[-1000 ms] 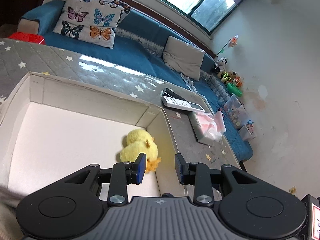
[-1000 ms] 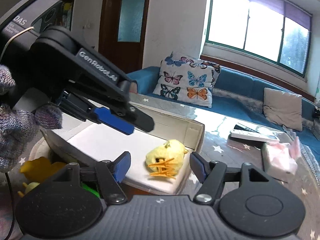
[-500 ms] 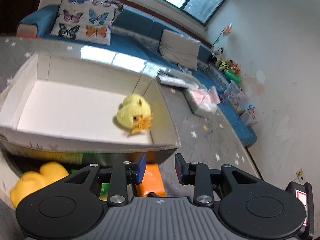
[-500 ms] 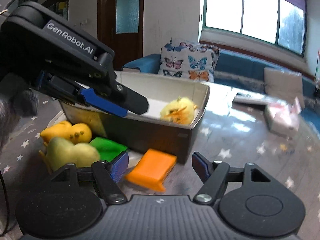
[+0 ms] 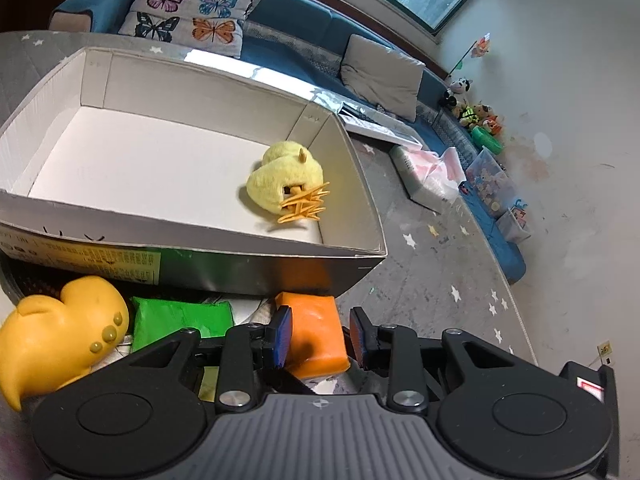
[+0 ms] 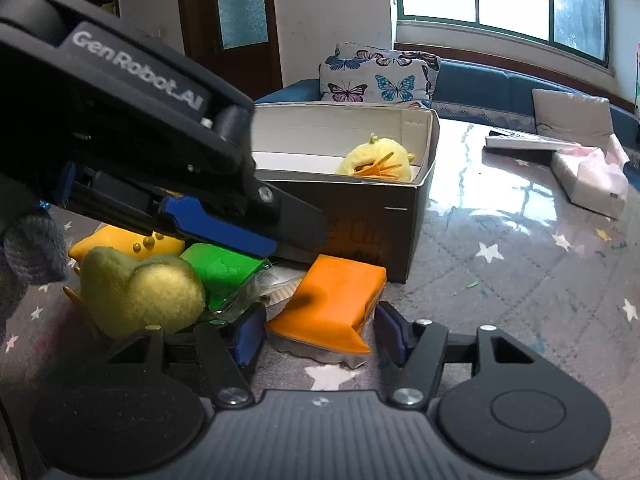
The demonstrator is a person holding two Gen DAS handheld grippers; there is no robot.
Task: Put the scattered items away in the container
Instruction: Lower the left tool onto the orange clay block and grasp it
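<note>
While both grippers hang low over the grey star-print mat (image 6: pixel 520 280), the right gripper (image 6: pixel 318 338) has its jaws closing around the flat orange block (image 6: pixel 336 300), pads not touching it. Left gripper (image 5: pixel 320 334) sits with jaws parted above the same block (image 5: pixel 316 330), no grip. Just beside it lie a green block (image 6: pixel 222 268), a fuzzy yellow plush chick (image 6: pixel 140 294) and a smooth yellow rubber duck (image 5: pixel 60 328). Behind them stands the open white-lined cardboard box (image 5: pixel 192 256), holding another yellow plush chick (image 5: pixel 286 180) near its right wall.
</note>
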